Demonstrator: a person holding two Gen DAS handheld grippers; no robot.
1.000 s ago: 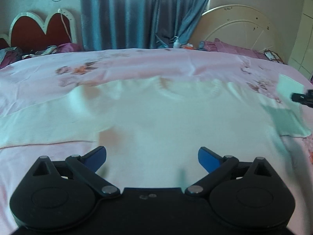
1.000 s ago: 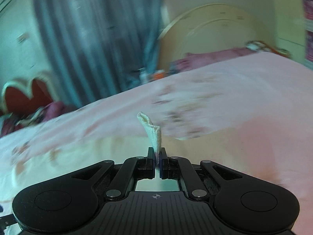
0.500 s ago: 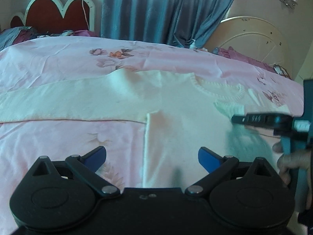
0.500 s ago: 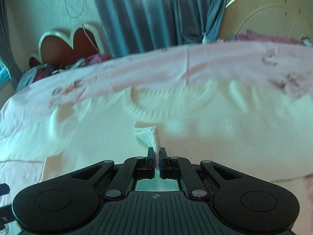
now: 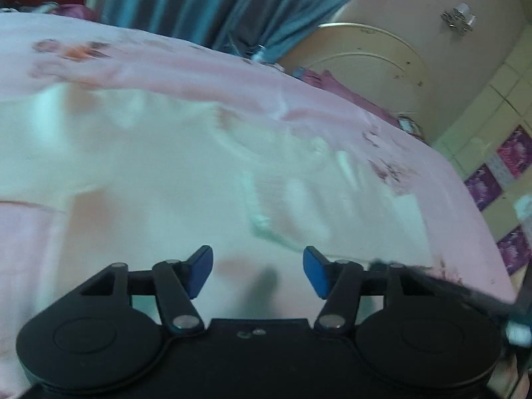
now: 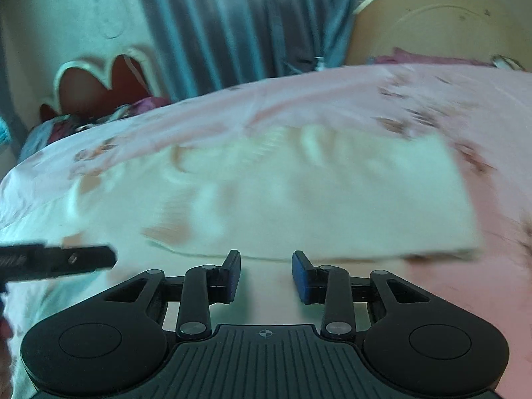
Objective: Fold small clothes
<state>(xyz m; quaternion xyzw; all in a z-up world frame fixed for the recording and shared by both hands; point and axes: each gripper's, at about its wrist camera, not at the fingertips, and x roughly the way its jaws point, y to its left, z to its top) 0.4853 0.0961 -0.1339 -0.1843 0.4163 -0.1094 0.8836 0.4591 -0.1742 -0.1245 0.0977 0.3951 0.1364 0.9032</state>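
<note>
A cream knit sweater (image 5: 149, 173) lies flat on the pink bed sheet (image 5: 199, 66), its right sleeve (image 5: 282, 199) folded in over the body. My left gripper (image 5: 257, 266) hangs just above the sweater's lower part; its jaws are closing with only flat cloth under the gap. In the right wrist view the sweater (image 6: 299, 199) spreads ahead, with the folded sleeve forming a broad band. My right gripper (image 6: 266, 272) is opening, nothing between its blue pads. The left gripper's finger (image 6: 66, 259) reaches in from the left. Both views are motion-blurred.
Blue curtains (image 6: 232, 26) hang behind the bed. A red heart-shaped headboard (image 6: 99, 83) with a heap of clothes stands at the far left, and a cream arched headboard (image 5: 365, 56) at the far right. The bed's right edge (image 5: 472, 219) drops toward a tiled wall.
The right gripper has let go of the sleeve cuff it pinched, and its jaws have parted. The left jaws have narrowed. Both grippers have sunk toward the sweater.
</note>
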